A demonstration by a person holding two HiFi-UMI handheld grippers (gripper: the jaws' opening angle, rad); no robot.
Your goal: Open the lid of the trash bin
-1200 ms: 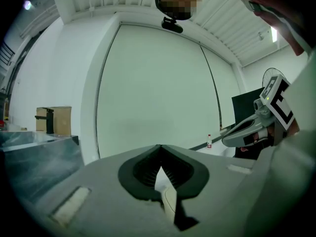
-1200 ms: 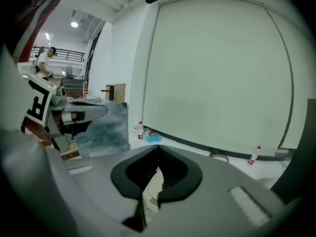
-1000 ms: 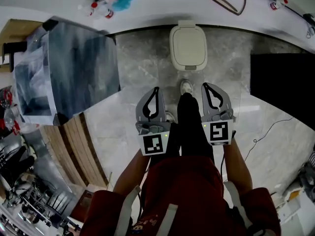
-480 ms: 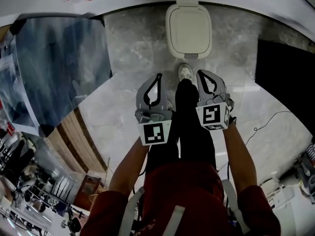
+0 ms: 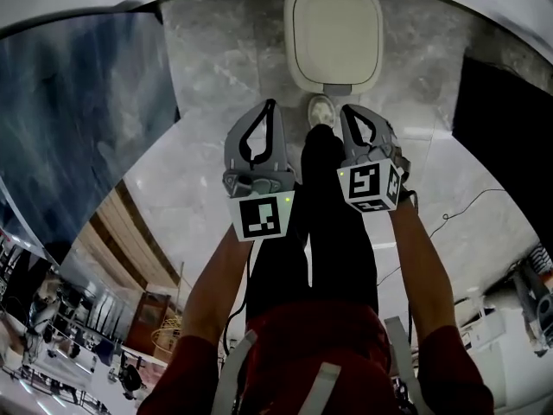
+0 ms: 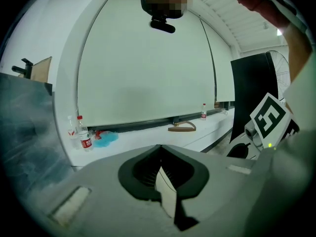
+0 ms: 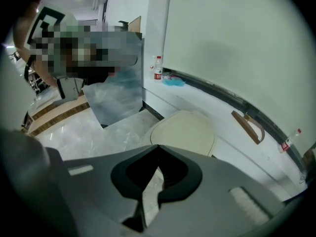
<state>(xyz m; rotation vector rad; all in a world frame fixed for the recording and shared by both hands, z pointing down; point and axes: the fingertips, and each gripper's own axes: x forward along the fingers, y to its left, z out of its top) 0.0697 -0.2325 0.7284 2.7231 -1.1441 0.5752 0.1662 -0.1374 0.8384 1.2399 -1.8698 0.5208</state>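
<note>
Head view: what's on the floor point(image 5: 216, 67)?
— The bin point(image 5: 334, 33), closed, against the wall, just ahead of both grippers.
— And the jaws?
— Left gripper point(image 5: 270, 104): jaws together, nothing between them. Right gripper point(image 5: 345, 109): the same, tilted down toward the bin.

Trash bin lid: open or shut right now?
Shut. The trash bin lid lies flat with its rim seated and no interior showing, in both the head view and the right gripper view.
</note>
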